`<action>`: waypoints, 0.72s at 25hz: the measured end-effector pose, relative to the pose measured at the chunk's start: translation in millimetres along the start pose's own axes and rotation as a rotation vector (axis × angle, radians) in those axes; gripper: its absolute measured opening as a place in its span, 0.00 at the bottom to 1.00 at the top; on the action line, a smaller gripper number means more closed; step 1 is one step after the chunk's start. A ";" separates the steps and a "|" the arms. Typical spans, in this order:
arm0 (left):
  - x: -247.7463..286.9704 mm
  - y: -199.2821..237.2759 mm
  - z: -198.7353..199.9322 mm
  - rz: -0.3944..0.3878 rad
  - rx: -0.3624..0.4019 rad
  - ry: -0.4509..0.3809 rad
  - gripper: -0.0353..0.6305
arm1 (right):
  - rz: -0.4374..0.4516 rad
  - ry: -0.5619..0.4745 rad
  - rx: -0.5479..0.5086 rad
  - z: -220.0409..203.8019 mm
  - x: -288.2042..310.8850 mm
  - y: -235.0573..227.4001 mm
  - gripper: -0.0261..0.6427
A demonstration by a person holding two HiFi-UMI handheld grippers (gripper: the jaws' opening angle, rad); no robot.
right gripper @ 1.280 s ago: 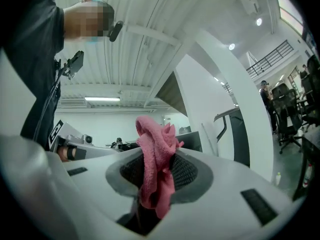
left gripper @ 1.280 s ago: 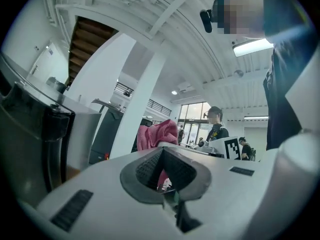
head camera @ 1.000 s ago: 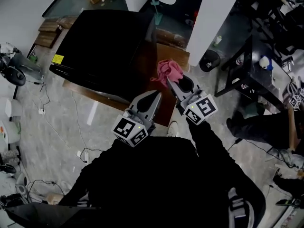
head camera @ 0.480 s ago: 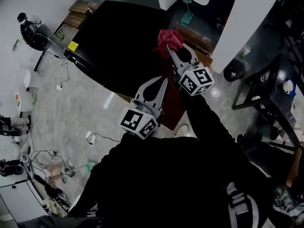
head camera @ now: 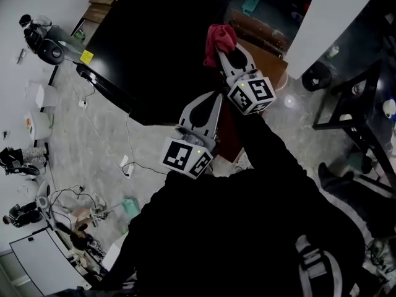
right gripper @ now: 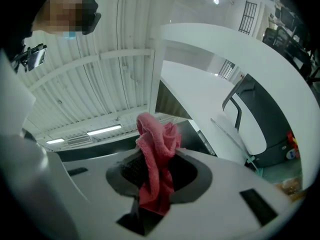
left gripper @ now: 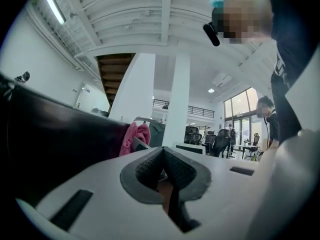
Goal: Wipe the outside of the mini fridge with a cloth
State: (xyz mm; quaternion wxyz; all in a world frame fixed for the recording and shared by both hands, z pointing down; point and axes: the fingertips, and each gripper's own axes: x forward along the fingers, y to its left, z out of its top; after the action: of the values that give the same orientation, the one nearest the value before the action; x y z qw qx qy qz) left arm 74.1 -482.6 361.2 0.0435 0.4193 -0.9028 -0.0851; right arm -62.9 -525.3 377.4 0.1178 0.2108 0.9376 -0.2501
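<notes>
Pink crumpled cloth (right gripper: 152, 154) — glossy fridge (head camera: 154, 54)

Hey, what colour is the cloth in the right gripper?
Pink. The cloth, clamped in the right gripper, shows best in the right gripper view.

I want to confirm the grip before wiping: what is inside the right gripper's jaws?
A pink cloth is pinched in the right gripper; its top bunches out above. The clamped part is hidden between the jaws.
</notes>
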 end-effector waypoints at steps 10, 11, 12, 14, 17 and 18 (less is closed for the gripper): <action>10.4 22.9 -70.0 -0.005 -0.038 0.063 0.06 | -0.133 0.057 0.065 -70.1 -17.1 -58.6 0.19; 11.8 25.3 -77.3 -0.001 -0.039 0.068 0.06 | -0.147 0.061 0.077 -76.3 -19.5 -64.0 0.19; 13.0 28.0 -84.9 0.006 -0.043 0.075 0.06 | -0.162 0.064 0.092 -82.2 -22.2 -69.3 0.19; 14.5 34.0 -100.8 0.023 -0.054 0.094 0.06 | -0.193 0.068 0.129 -94.2 -28.1 -79.4 0.19; 15.0 44.2 -123.3 0.032 -0.059 0.127 0.06 | -0.239 0.078 0.168 -116.1 -34.8 -93.3 0.19; 14.3 47.9 -129.5 0.031 -0.058 0.134 0.06 | -0.256 0.087 0.175 -125.1 -36.5 -97.6 0.19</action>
State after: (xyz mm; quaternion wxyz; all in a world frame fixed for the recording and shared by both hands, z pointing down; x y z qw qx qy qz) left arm 48.4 -478.3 497.5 0.1172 0.4087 -0.9014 -0.0822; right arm -89.4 -549.4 536.2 0.0254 0.1098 0.9356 -0.3345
